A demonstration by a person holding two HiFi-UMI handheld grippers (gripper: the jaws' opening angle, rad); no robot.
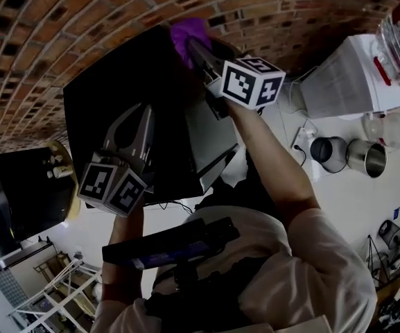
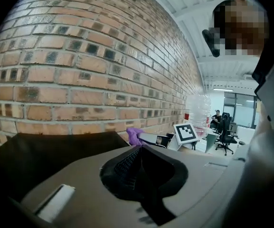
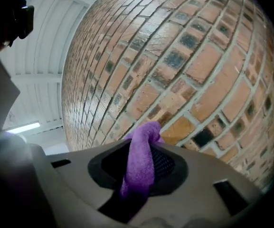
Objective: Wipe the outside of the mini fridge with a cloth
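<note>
We are pinching the purple cloth [image 3: 139,163] between the tongs of the right gripper [image 1: 198,53] and holding it at the far top edge of the black mini fridge [image 1: 127,89], which is standing close against the brick wall [image 1: 61,26]. The fridge is so dark in the head view that we cannot say whether the cloth is touching it. We are holding the left gripper [image 1: 143,113] over the fridge's top, nearer its near edge, with its tongs pressed together on nothing, while two metal pots [image 1: 345,155] are standing well apart to the right.
</note>
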